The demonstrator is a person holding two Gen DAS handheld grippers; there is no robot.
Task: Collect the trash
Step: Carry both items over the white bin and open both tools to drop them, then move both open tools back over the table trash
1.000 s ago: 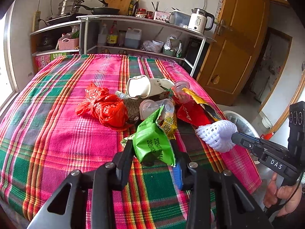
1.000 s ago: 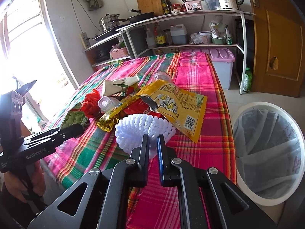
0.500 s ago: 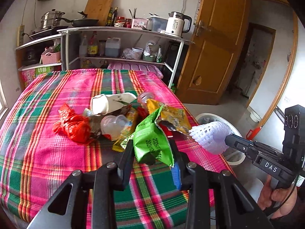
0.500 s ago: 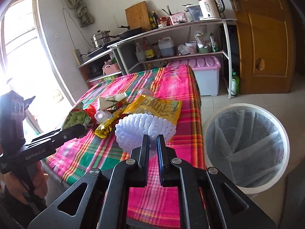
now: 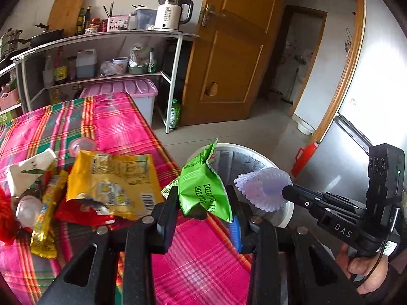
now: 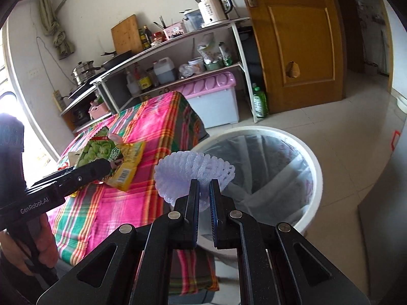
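Left gripper point(image 5: 203, 203) clamping a crumpled green snack packet point(image 5: 203, 190), pads pressing both sides, packet sticking up between the fingers point(image 5: 168, 208) and hanging at the table's edge, in front of the bin rim. Same green packet showing peas print in the right wrist view point(image 6: 100, 150), pinched at the tip of the left gripper point(image 6: 101, 166). Right gripper point(image 6: 203, 190) nearly shut, pinching a white foam fruit net point(image 6: 188, 170), net fanning out above the fingertips and sitting over the near rim of the white trash bin point(image 6: 313, 162). In the left wrist view, foam net point(image 5: 262, 188) held at the tip of the right gripper point(image 5: 287, 193), hovering over the bin point(image 5: 254, 152). Bin standing on the tiled floor just beside the table, lined with a clear bag, looking empty inside. Hand point(image 5: 368, 274) gripping the right tool's handle at lower right; other hand point(image 6: 28, 249) gripping the left tool's handle at lower left. Remaining trash lying on the plaid tablecloth point(image 5: 114, 127): yellow snack bag point(image 5: 112, 175) lying flat, red wrapper point(image 5: 76, 213) partly under it, narrow yellow sachet point(image 5: 48, 211), white carton point(image 5: 28, 172), clear plastic cup point(image 5: 81, 146), small clear lid point(image 5: 28, 209), red plastic bag point(image 5: 6, 216) at the far left edge. Shelf point(image 5: 101, 35) with electric kettle point(image 5: 170, 12) behind the table, pink-lidded storage box point(image 5: 127, 89) below, wooden door point(image 5: 234, 50) standing ajar.
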